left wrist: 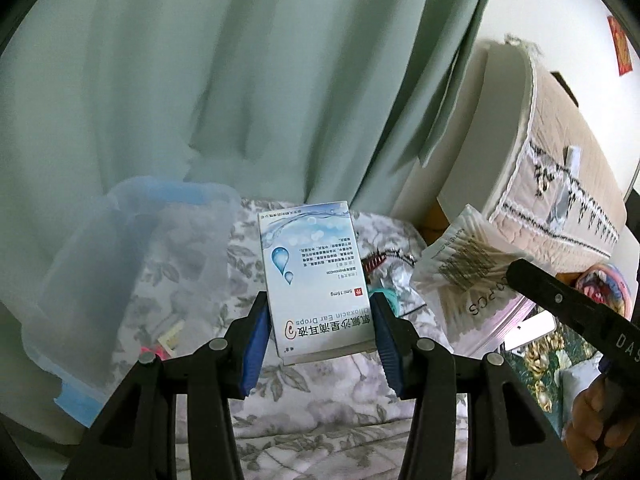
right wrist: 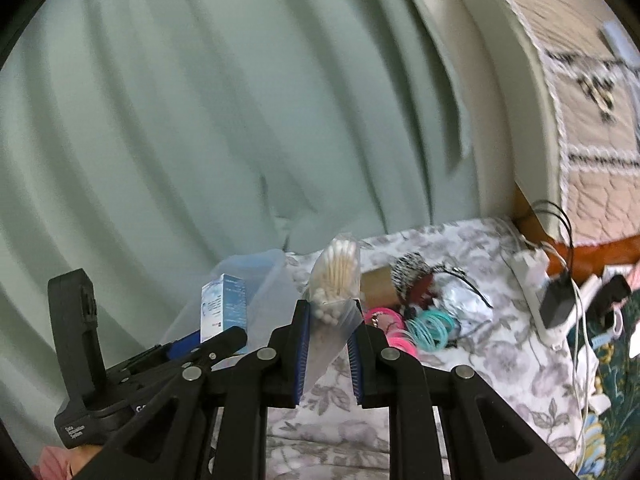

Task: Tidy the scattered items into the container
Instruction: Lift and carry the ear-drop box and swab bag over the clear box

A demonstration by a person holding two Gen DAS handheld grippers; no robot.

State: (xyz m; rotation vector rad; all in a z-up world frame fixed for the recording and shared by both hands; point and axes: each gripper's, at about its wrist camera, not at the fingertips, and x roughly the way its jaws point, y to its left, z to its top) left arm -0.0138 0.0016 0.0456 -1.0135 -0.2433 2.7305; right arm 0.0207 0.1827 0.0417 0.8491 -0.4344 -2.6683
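While both grippers hang above the floral bedspread [left wrist: 320, 392], each one has something clamped. The left gripper [left wrist: 320, 332] is grasping 1 ear drops box [left wrist: 316, 280] by its lower end, blue pads [left wrist: 256, 344] pressed on both narrow sides. The box's long axis runs up the middle of the frame, tilted slightly left at the top, printed face toward the camera with the text upside down.

The right gripper [right wrist: 329, 328] is clenched on 1 clear bag of cotton swabs [right wrist: 334, 284], pinched near its lower part; the bag stands upright with its long axis pointing up the center of the frame.

The left view shows the clear plastic container [left wrist: 132, 248] with blue trim at the center left, resting on the bedspread just left of the box, plus a hand [left wrist: 600, 420] at the lower right. The right view only catches the container's far rim [right wrist: 260, 264] behind the box [right wrist: 223, 306], but it shows stuff the left one barely does: 1 pink coil hair tie [right wrist: 388, 324] and 1 teal one [right wrist: 432, 326] side by side right of the swab bag, a crumpled foil pack [right wrist: 466, 300] and a white power strip [right wrist: 536, 292] at the right.

Green curtain [right wrist: 200, 120] fills the top of both views.
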